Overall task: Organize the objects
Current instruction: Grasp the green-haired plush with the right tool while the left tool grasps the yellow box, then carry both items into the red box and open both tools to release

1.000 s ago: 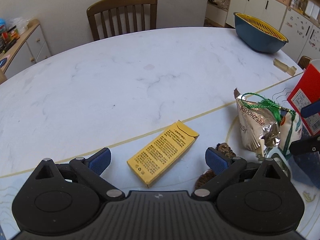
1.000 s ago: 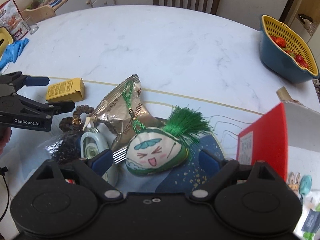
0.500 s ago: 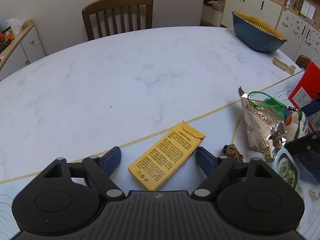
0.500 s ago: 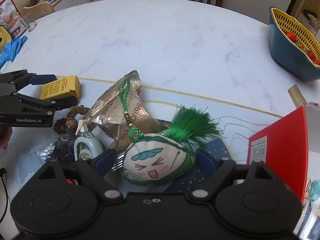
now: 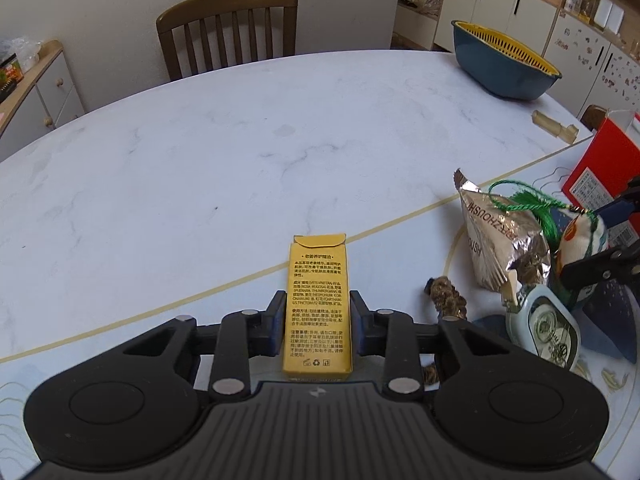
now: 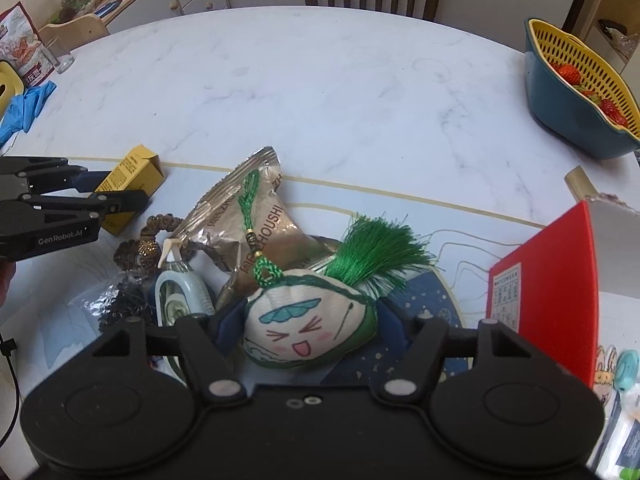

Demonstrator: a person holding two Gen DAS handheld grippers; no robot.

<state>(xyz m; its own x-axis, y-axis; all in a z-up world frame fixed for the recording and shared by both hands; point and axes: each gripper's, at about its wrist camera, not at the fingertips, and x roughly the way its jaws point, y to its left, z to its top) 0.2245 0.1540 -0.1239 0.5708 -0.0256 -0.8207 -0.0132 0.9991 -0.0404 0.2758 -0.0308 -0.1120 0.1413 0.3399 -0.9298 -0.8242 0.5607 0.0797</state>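
Both grippers closed on items on the marble bench [image 5: 240,152]

The left gripper [image 5: 318,320] had just been closing and its fingers [image 5: 276,320] pressed both long sides of the yellow box [image 5: 318,300], which lay left of the foil snack bag [image 5: 500,236]. The right gripper [image 6: 310,334] had just been closing too, its fingers [image 6: 228,322] against the smiling sachet [image 6: 308,332] with the green tassel [image 6: 376,248], in front of that bag and left of the red box [image 6: 560,292]
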